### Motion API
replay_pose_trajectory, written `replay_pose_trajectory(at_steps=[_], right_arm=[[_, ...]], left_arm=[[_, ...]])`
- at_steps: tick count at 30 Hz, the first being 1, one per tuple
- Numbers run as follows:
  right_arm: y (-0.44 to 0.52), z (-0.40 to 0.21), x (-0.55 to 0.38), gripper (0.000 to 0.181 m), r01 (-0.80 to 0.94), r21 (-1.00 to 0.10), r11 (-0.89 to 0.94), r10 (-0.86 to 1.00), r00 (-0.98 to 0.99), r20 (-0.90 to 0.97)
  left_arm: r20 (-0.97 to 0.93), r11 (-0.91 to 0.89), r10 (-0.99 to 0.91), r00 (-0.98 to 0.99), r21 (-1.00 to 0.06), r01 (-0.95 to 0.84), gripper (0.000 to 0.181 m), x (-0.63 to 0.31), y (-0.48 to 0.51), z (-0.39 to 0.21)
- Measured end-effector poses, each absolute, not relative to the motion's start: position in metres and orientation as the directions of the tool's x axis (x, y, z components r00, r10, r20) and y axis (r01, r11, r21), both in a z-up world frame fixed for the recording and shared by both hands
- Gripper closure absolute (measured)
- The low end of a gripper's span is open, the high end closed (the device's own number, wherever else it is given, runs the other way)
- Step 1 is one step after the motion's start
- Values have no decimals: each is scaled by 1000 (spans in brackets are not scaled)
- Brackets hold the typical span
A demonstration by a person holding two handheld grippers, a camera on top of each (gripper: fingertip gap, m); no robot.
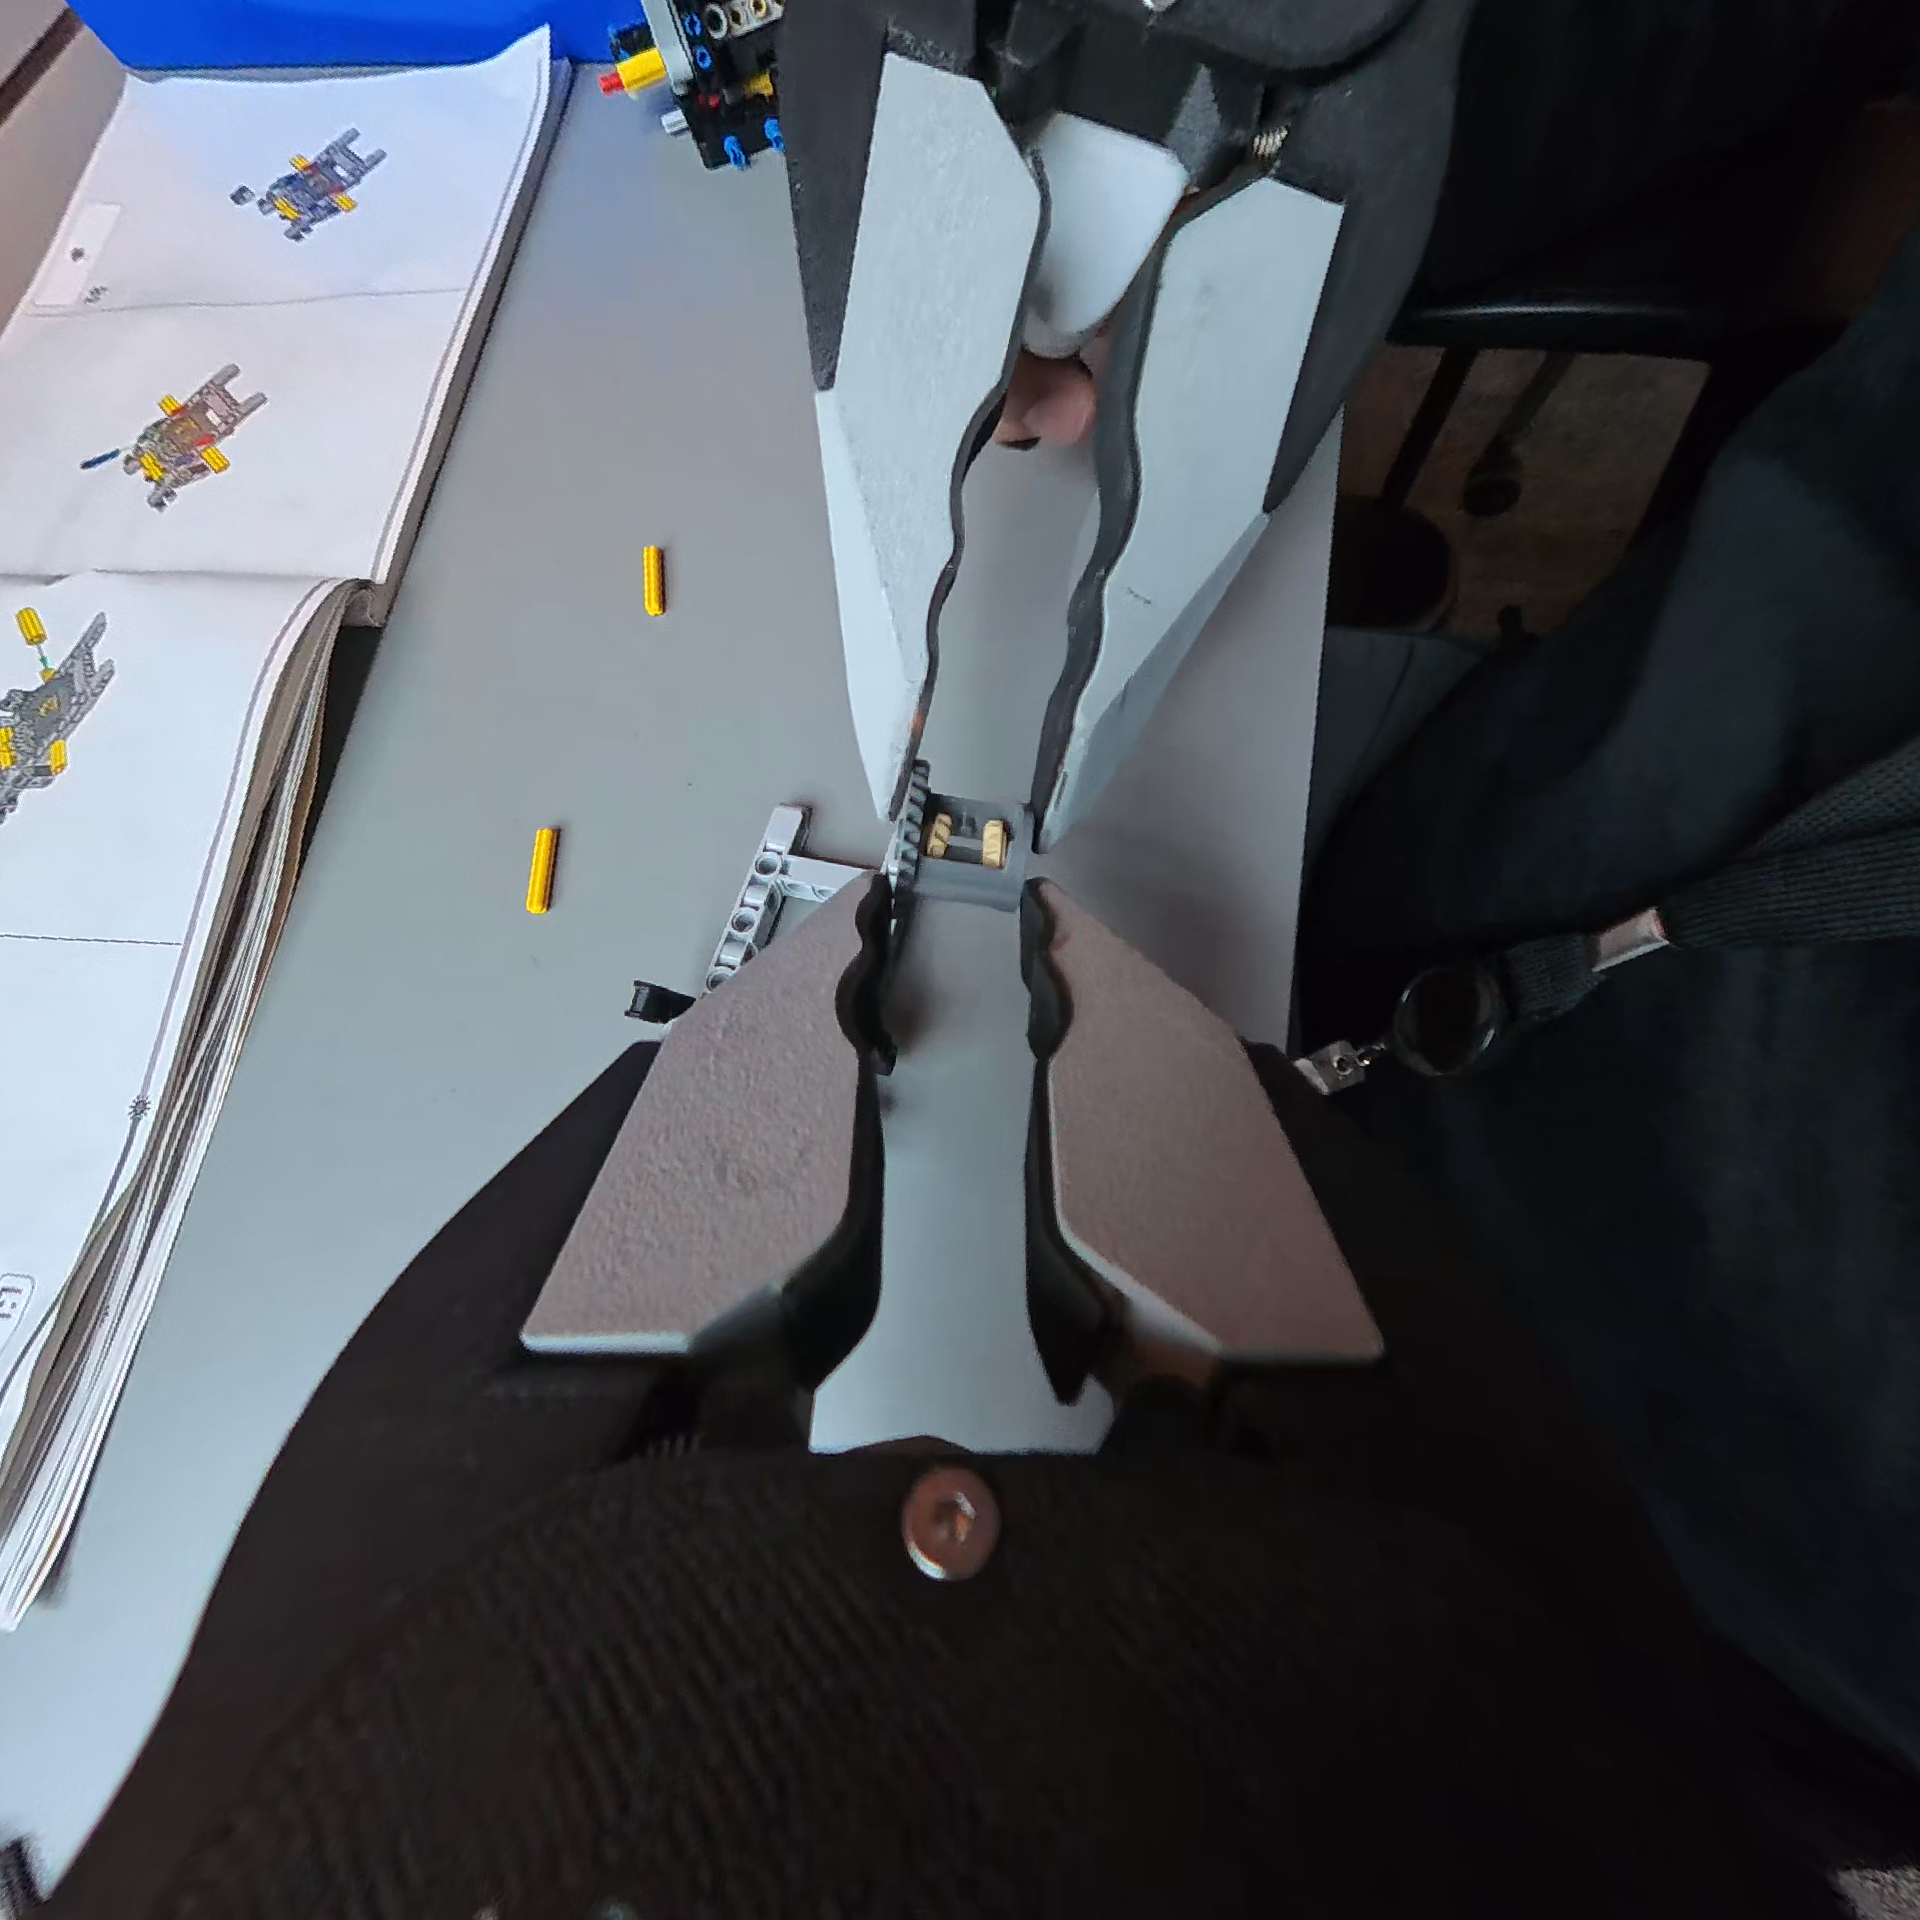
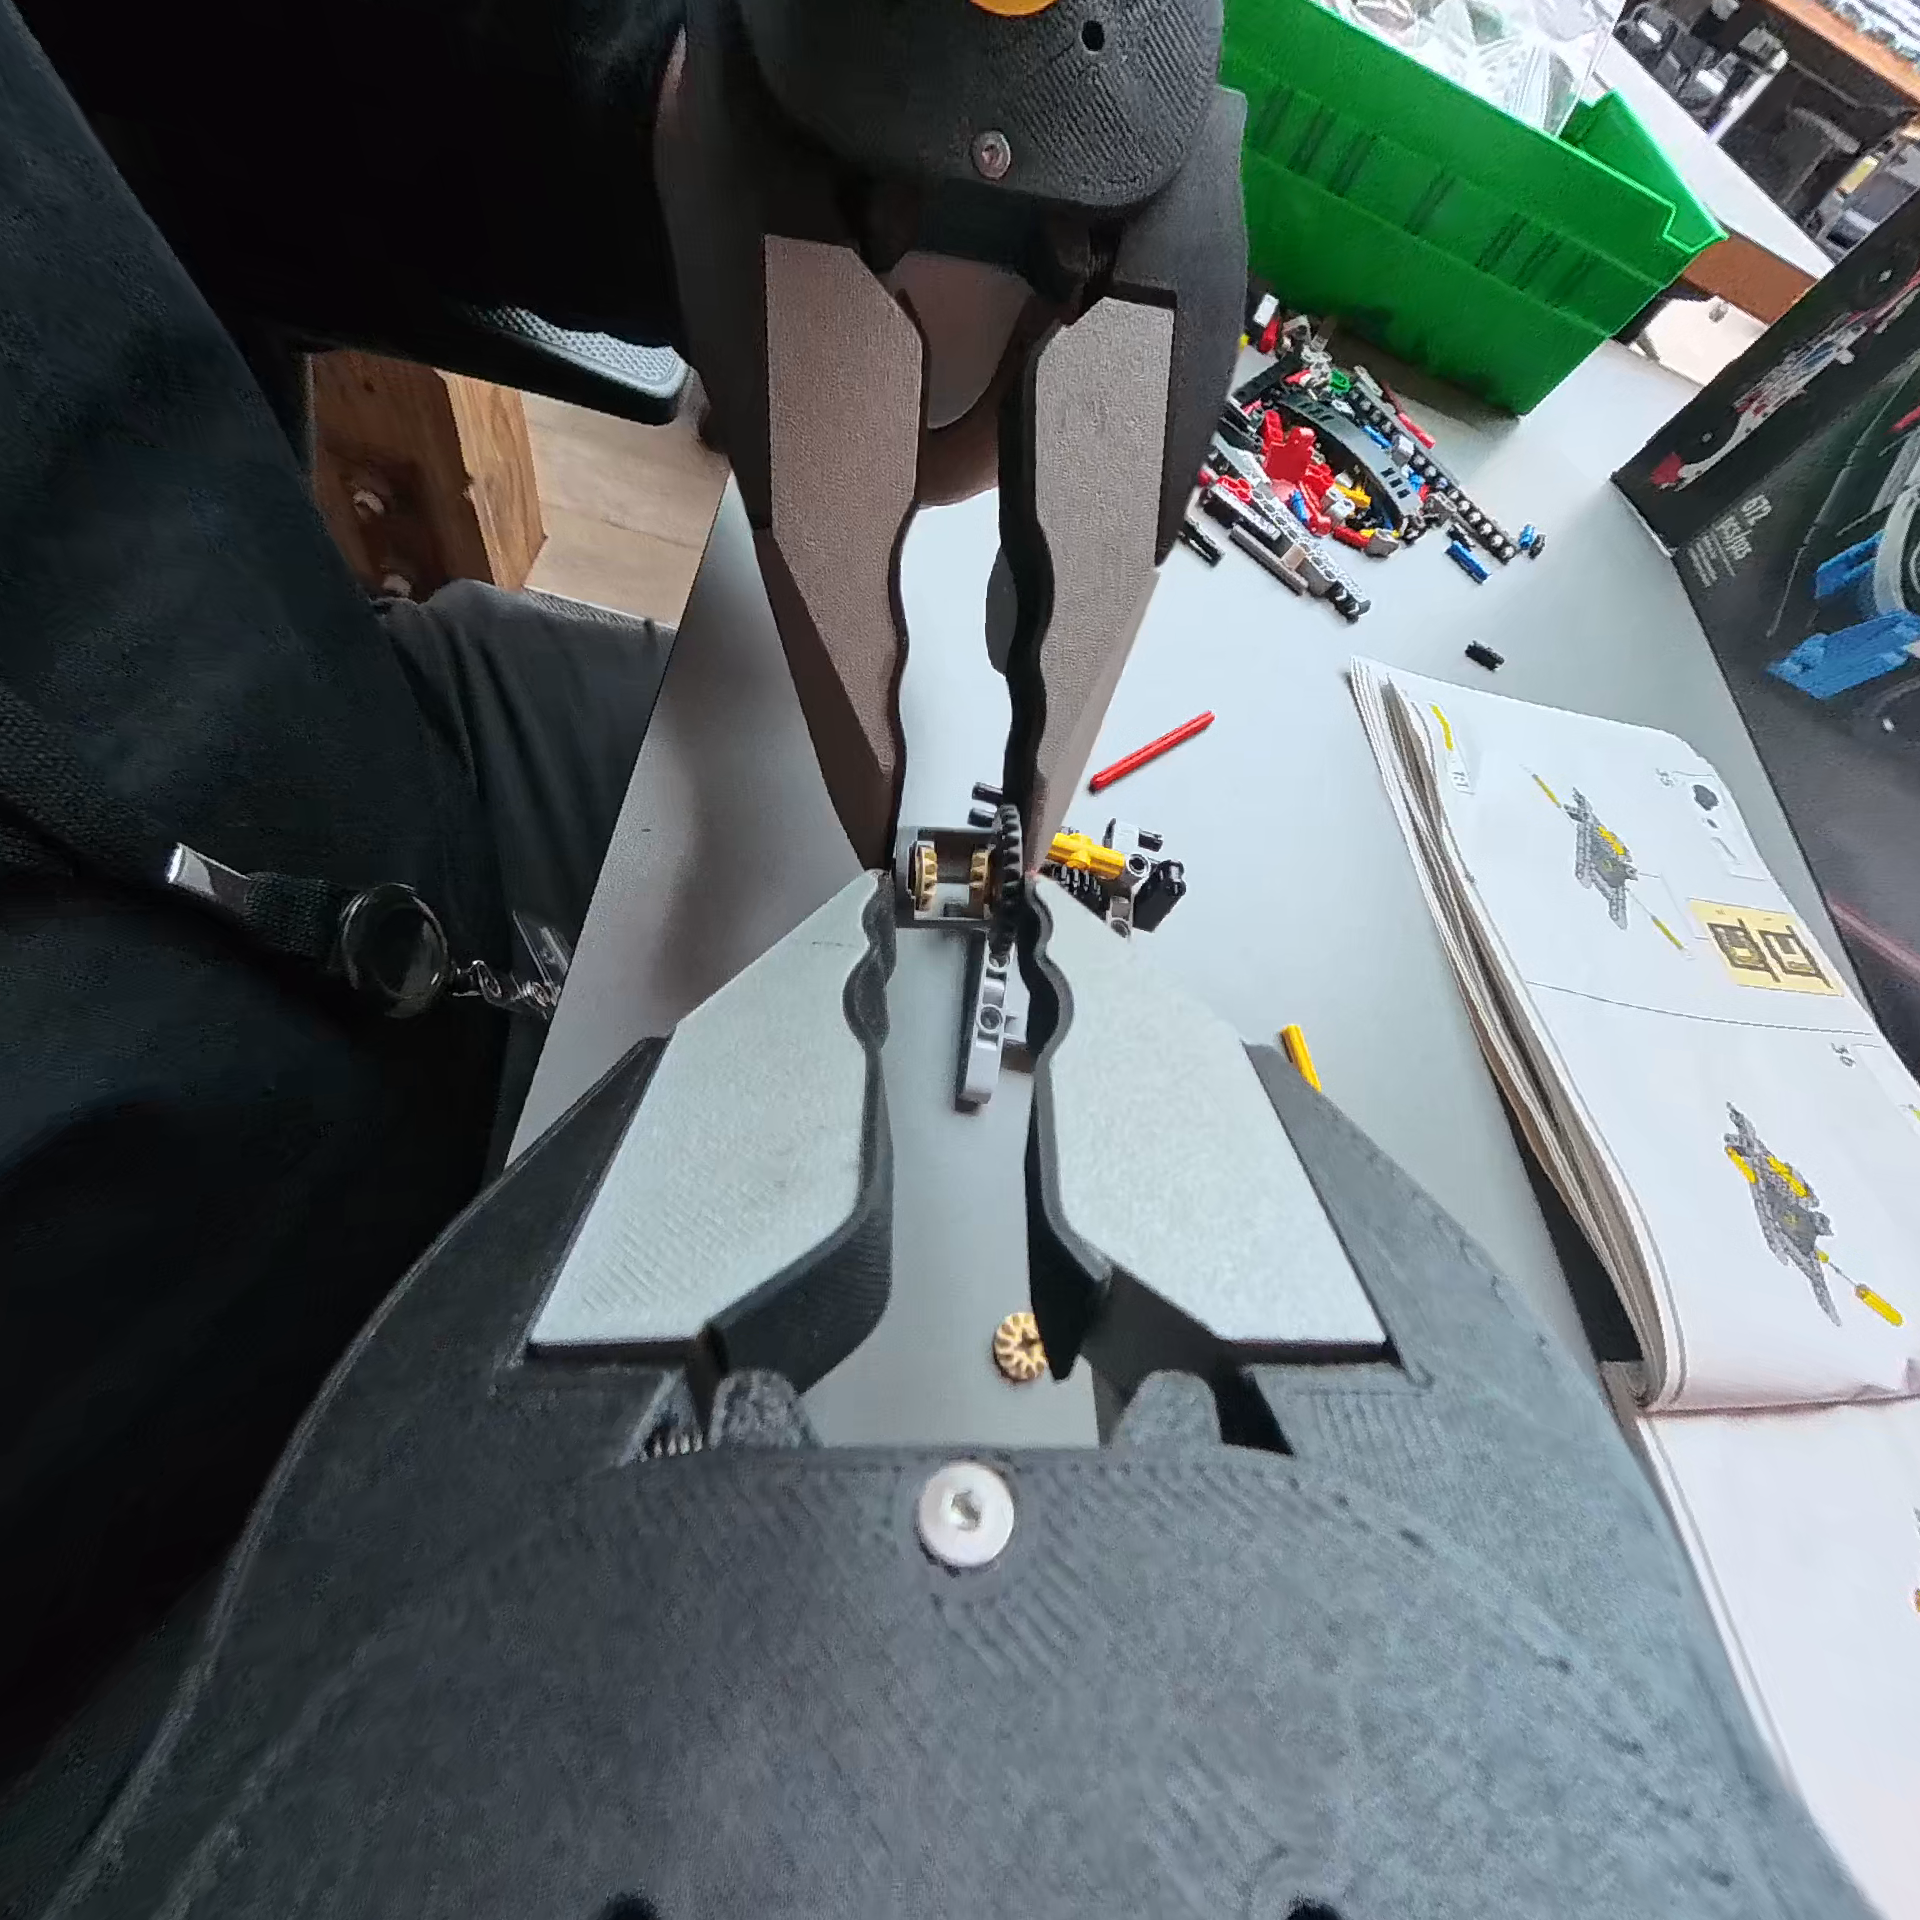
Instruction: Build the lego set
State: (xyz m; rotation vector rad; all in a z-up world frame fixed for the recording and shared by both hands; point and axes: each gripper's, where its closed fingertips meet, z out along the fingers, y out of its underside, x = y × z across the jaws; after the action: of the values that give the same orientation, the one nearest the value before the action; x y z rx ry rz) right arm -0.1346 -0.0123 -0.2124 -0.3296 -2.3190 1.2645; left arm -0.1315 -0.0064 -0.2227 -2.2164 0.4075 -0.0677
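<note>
A grey differential housing (image 1: 971, 881) with tan bevel gears and a black ring gear is held between both grippers, just above the grey table. My left gripper (image 1: 956, 899), with brown fingers, is shut on it from the near side. My right gripper (image 1: 971, 805), with light grey fingers, is shut on it from the opposite side. In the right wrist view the housing (image 2: 948, 871) sits between my right gripper (image 2: 956, 904) and the left gripper (image 2: 956, 847). A grey beam frame (image 1: 764, 894) lies on the table under them.
Two yellow axles (image 1: 652, 580) (image 1: 541, 871) and an open instruction booklet (image 1: 208, 416) lie left. A tan gear (image 2: 1016, 1347), a red axle (image 2: 1151, 750), a small yellow-black assembly (image 2: 1122, 873), a parts pile (image 2: 1330, 478), a green bin (image 2: 1455, 229) and the set box (image 2: 1818, 520) show. The table edge (image 1: 1311, 727) is close. Less than 4 cm separates the two grippers' tips.
</note>
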Motion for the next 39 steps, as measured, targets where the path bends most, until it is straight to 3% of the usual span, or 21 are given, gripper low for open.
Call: replay_pose_trajectory(at_steps=[12, 21, 39], right_arm=[[-11, -213, -137, 161, -19, -854, 520, 430, -858, 281], [-10, -207, -137, 161, -25, -868, 496, 437, -856, 275], [-10, -205, -136, 162, -40, -881, 471, 435, -858, 271]], left_arm=[[-100, -546, -296, 950, -799, -254, 160, -134, -6, -220], [-6, -513, -273, 962, -845, -151, 158, -134, -4, -217], [-33, -474, -274, 961, -865, -165, 155, -134, -2, -213]])
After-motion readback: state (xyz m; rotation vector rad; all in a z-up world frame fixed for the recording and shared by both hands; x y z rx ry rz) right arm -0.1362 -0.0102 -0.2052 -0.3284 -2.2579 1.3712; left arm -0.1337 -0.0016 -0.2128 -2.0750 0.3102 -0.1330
